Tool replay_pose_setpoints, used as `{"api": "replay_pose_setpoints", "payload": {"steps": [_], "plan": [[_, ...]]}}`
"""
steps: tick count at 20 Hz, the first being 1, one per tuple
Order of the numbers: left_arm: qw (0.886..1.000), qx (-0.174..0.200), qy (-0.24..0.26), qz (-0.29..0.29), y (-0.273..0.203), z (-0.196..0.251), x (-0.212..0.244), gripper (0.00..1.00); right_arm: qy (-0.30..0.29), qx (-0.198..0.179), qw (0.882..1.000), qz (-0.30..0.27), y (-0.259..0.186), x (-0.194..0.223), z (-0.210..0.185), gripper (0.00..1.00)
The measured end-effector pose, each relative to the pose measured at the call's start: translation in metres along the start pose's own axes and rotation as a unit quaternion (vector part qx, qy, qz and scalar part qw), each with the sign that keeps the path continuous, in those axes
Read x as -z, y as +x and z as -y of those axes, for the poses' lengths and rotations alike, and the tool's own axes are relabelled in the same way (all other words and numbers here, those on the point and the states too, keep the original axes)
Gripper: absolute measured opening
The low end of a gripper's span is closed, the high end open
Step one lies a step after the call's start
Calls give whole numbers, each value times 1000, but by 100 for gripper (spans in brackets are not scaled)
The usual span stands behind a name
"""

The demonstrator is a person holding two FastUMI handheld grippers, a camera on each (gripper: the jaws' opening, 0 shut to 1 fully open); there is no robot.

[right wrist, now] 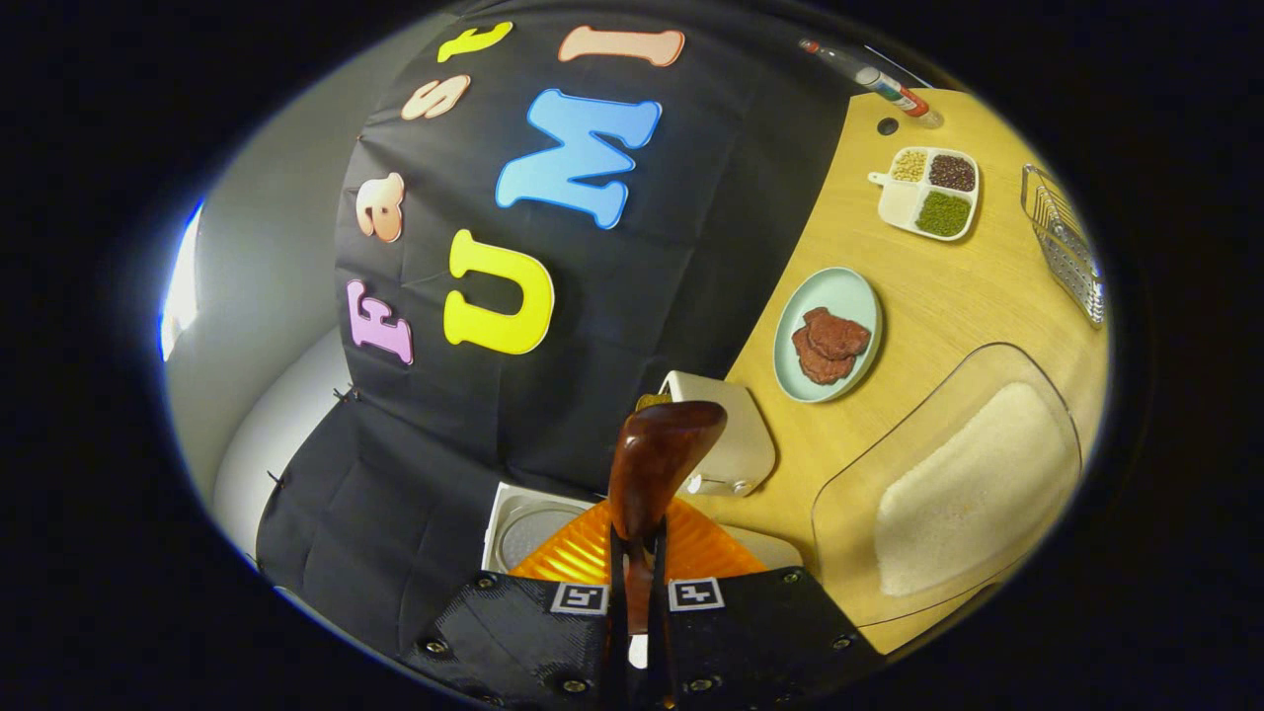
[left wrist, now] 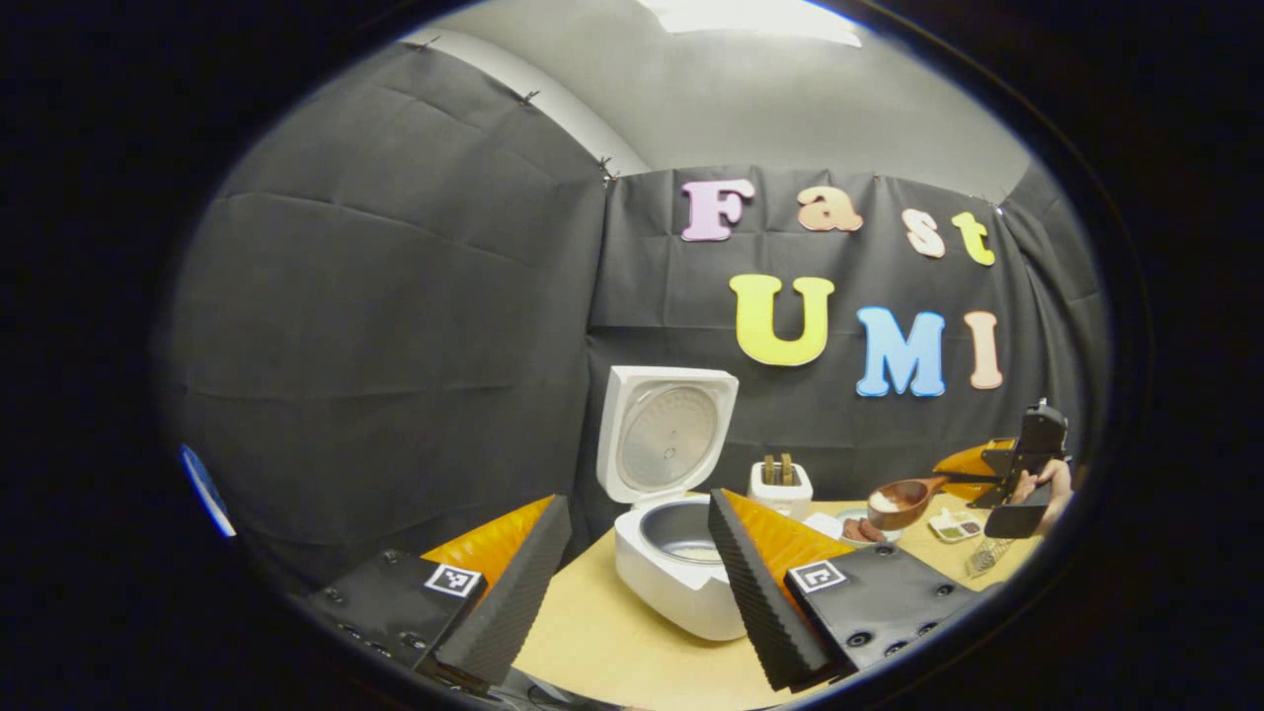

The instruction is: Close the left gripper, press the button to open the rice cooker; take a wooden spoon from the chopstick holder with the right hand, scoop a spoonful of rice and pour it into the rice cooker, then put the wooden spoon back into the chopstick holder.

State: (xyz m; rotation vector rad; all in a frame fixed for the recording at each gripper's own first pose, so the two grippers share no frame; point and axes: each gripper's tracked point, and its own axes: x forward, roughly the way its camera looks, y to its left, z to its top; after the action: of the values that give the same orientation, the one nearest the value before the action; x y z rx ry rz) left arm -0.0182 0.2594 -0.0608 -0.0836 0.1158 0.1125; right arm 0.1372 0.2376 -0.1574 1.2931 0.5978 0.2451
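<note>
The white rice cooker (left wrist: pixel 681 583) stands open on the table, lid (left wrist: pixel 667 434) upright and grey inner pot showing. My left gripper (left wrist: pixel 632 583) is open just in front of it, one finger on each side of the cooker's body. Off to the right, my right gripper (left wrist: pixel 1017 474) holds the wooden spoon (left wrist: pixel 904 502) level, with white rice in its bowl, above the table right of the chopstick holder (left wrist: pixel 780 489). In the right gripper view the right gripper (right wrist: pixel 637 583) is shut on the spoon's handle, and the spoon bowl (right wrist: pixel 657 464) covers part of the holder (right wrist: pixel 736 444).
A clear tub of rice (right wrist: pixel 973 484) sits at the right. A pale plate (right wrist: pixel 844 291) with brown patties, a divided dish of grains (right wrist: pixel 933 191), a metal rack (right wrist: pixel 1066 242) and a bottle (right wrist: pixel 869 74) lie farther along the wooden table (right wrist: pixel 948 296).
</note>
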Motion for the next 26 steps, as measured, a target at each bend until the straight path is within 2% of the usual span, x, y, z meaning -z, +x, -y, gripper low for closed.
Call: {"api": "replay_pose_setpoints", "payload": {"steps": [9, 18, 22, 26], "plan": [[999, -50, -8, -10, -21, -53, 10, 97, -52, -20, 998, -36, 59, 46, -48, 8], [995, -99, -16, -22, -40, -98, 21, 97, -127, -14, 989, -68, 129, 101, -67, 8], [992, -121, -19, -29, -47, -114, 28, 97, -171, -1, 982, -80, 163, 123, -64, 7], [989, -140, -23, -36, -55, -124, 33, 97, -244, 26, 965, -96, 192, 144, -49, 7]]}}
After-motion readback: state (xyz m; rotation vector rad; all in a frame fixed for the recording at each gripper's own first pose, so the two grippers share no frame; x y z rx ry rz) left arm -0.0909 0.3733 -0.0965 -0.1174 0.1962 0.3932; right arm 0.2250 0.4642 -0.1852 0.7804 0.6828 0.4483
